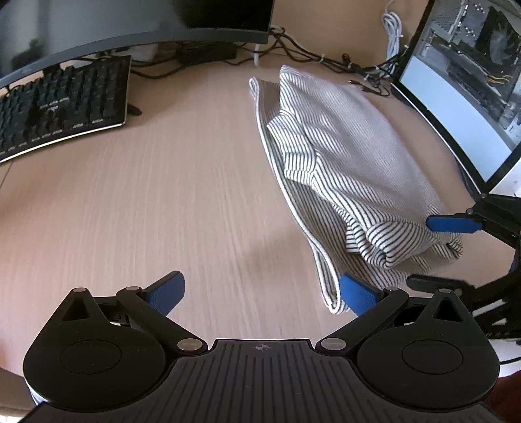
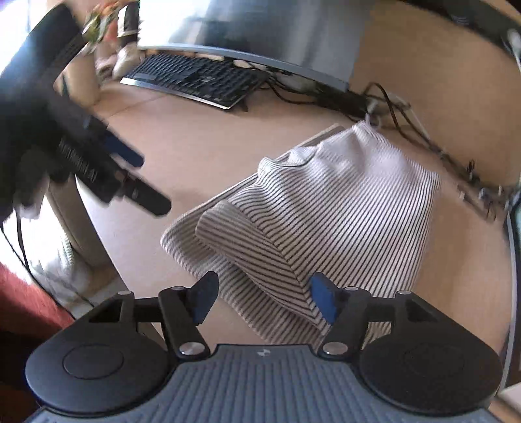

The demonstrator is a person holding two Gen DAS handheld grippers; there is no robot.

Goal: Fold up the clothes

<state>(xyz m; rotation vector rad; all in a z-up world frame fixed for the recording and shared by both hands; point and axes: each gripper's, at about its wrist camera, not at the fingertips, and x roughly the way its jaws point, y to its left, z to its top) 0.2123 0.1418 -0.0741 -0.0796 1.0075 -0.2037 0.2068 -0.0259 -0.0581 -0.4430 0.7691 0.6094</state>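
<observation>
Left wrist view is showing the left gripper (image 1: 262, 297) with its blue-padded jaws standing wide apart and gripping nothing; its right pad is sitting just beside the near corner of the black-and-white striped knit garment (image 1: 345, 169). That garment is lying partly folded on the pale wooden tabletop (image 1: 162, 211), toward the right side, its long axis running from the near edge away toward the tangle of black cables (image 1: 325, 60) at the back. In the right wrist view the right gripper (image 2: 263, 302) is also spreading wide, its jaws straddling the near folded edge of the garment without appearing to pinch it. Judging from this, the right gripper is the nearer one and better placed to take hold, while the left gripper needs to shift rightward. Open wood is stretching out on the left, toward the black keyboard (image 1: 62, 104) under the curved dark monitor (image 1: 130, 22); on the right, the white computer case (image 1: 462, 107) is crowding the cloth.
</observation>
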